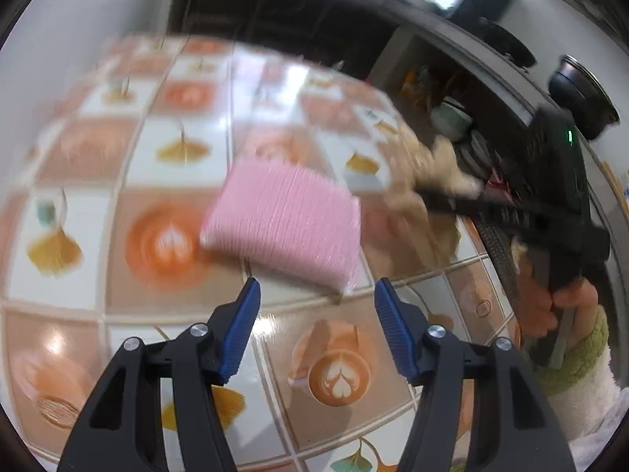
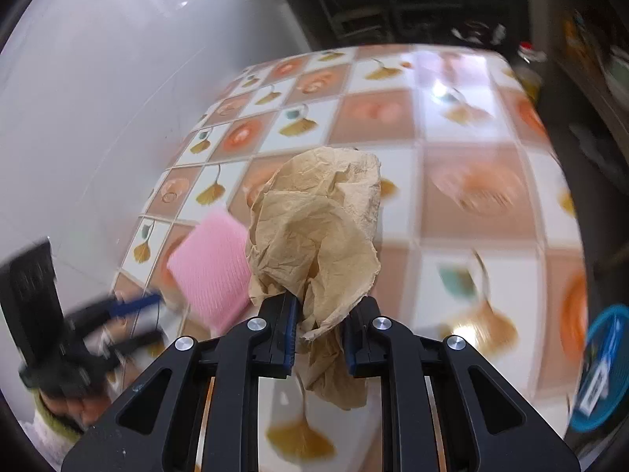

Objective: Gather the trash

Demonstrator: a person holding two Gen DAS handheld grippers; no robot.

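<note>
A crumpled brown paper napkin [image 2: 318, 228] hangs above the table, and my right gripper [image 2: 326, 306] is shut on its lower folds. In the left wrist view the same napkin [image 1: 424, 169] shows at the right, held by the right gripper [image 1: 436, 196]. A pink ribbed sponge [image 1: 283, 220] lies flat on the table just ahead of my left gripper [image 1: 316, 295], which stands open with nothing between its blue pads. The right wrist view shows the sponge [image 2: 208, 271] to the left of the napkin, with the left gripper [image 2: 145, 320] close beside it, blurred.
The table [image 2: 464, 204] wears a glossy cloth printed with coffee cups and ginkgo leaves. A blue plastic basket [image 2: 605, 369] sits off its right edge. A white wall stands to the left, and dark shelves with pots [image 1: 582, 94] stand behind.
</note>
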